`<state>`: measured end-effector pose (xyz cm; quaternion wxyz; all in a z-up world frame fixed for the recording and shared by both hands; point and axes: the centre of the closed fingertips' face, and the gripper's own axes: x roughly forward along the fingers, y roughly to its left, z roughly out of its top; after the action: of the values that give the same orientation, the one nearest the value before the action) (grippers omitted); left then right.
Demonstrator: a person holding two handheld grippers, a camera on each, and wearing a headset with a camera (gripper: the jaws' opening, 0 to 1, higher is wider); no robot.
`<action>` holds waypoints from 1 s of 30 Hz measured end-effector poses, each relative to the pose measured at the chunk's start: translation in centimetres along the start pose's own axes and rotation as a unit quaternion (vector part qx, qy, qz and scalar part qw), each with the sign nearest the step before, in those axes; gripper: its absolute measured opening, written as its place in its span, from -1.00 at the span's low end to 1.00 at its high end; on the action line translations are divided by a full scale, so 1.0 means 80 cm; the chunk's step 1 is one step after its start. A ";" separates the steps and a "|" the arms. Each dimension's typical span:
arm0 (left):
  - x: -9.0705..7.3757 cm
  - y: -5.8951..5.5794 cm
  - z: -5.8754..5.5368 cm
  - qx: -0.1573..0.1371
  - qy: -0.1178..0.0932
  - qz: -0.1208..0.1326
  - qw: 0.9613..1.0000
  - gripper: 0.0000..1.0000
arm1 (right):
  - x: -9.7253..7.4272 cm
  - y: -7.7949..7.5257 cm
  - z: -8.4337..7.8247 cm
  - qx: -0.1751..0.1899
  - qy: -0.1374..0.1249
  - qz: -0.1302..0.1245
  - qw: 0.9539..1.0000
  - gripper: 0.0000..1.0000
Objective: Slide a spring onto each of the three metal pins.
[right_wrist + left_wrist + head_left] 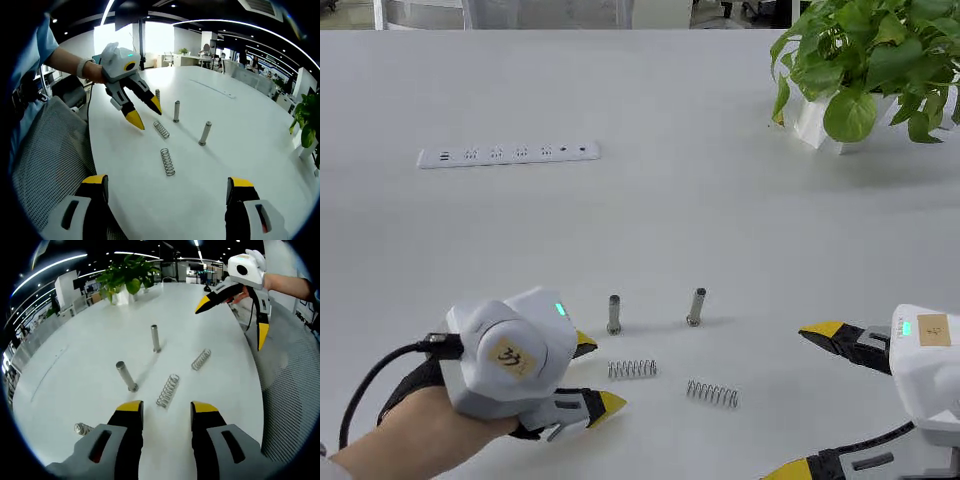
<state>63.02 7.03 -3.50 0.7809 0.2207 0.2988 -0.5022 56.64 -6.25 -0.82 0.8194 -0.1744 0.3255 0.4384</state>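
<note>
The left gripper [605,375] is showing a white faceted shell, with a green light glowing at its 1 o'clock corner and a tan sticker carrying a dark scrawl. Its black jaws are ending in yellow tips. A black cable [405,350] is trailing from 9 o'clock. The right gripper [790,400] is wearing matching colours. A light blue sleeve [42,42] is covering one arm.

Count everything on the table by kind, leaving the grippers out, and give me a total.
Metal pins: 3
Springs: 3 (two lying loose, one apparently already on the third pin)
Power strip: 1
Potted plant: 1
Total: 8
</note>
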 end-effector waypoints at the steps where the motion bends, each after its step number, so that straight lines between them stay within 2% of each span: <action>1: 0.001 0.001 -0.001 0.003 0.006 0.000 1.000 -0.36 | 0.000 0.000 0.000 0.000 0.000 -0.001 1.000 0.98; 4: 0.007 0.003 0.001 0.002 0.011 -0.008 1.000 -0.44 | 0.000 0.001 0.000 0.003 -0.002 -0.002 1.000 0.98; 9: 0.016 0.002 -0.003 0.014 0.037 -0.020 0.999 -0.53 | 0.000 0.005 -0.003 0.007 -0.001 0.001 1.000 0.97; 13: 0.020 0.001 -0.005 0.013 0.057 -0.031 0.998 -0.60 | -0.001 0.007 -0.003 0.011 -0.001 0.001 1.000 0.97; 15: 0.021 0.002 -0.007 0.015 0.071 -0.034 0.997 -0.60 | -0.001 0.008 -0.004 0.012 0.000 0.001 1.000 0.97; 16: 0.023 0.002 -0.003 0.014 0.067 -0.034 0.997 -0.61 | -0.001 0.008 -0.005 0.012 0.001 0.001 1.000 0.97; 23: 0.026 0.003 -0.004 0.001 0.099 -0.040 0.994 -0.67 | -0.001 0.008 -0.008 0.014 0.001 0.001 1.000 0.96; 30: 0.026 0.002 -0.005 0.015 0.121 -0.045 0.992 -0.72 | 0.001 0.012 -0.009 0.012 0.005 0.005 1.000 0.95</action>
<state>63.73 5.95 -5.22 0.7122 0.2776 0.3927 -0.5113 55.61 -6.05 -1.41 0.8179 -0.1646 0.3355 0.4375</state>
